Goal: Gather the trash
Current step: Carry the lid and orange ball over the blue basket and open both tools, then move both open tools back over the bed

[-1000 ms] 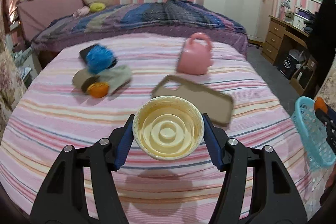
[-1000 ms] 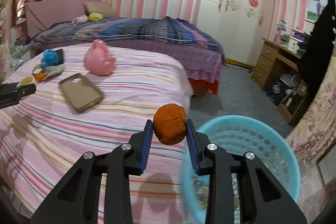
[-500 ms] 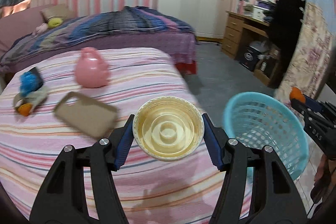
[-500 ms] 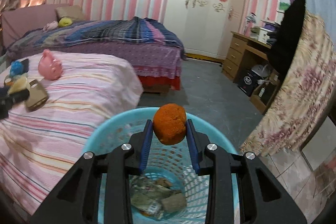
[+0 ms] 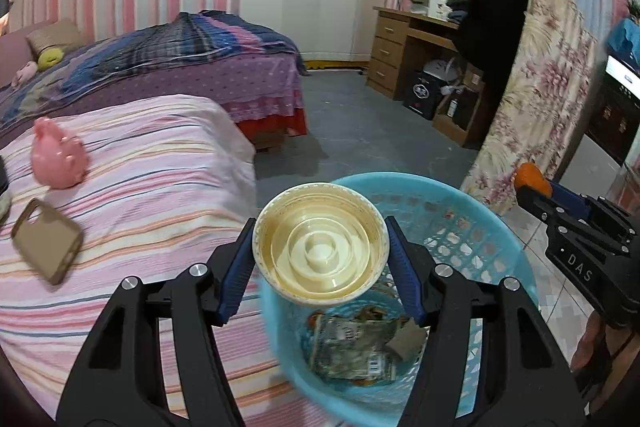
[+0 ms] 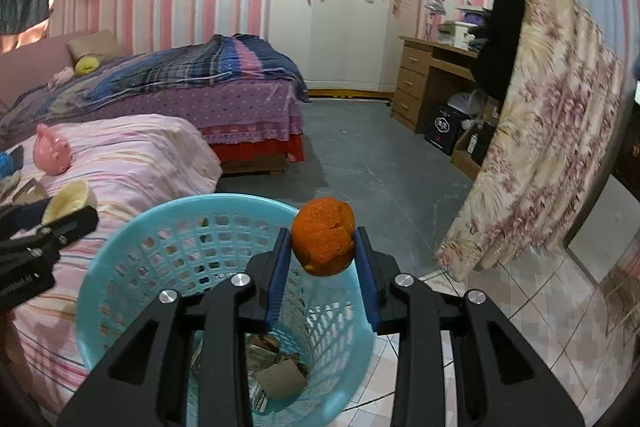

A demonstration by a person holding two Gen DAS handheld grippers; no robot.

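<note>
My left gripper [image 5: 321, 259] is shut on a cream paper cup [image 5: 320, 255], mouth toward the camera, held over the near rim of the light blue waste basket [image 5: 472, 223]. My right gripper [image 6: 323, 257] is shut on an orange peel ball [image 6: 323, 241] above the basket's right rim [image 6: 160, 215]. Paper and cardboard scraps [image 5: 356, 347] lie at the basket's bottom. The right gripper with the peel shows at the right edge of the left wrist view [image 5: 560, 211]; the left gripper with the cup shows at the left of the right wrist view [image 6: 60, 215].
The basket stands on the floor against the pink striped bed [image 5: 140, 187]. On the bed lie a pink piggy bank [image 5: 58, 157] and a brown phone case [image 5: 46, 241]. A floral cloth [image 6: 540, 147] hangs to the right. A second bed and a wooden desk stand behind.
Both grippers have swung right from the bed to above the basket, each still holding its item. The basket now sits under both of them.
</note>
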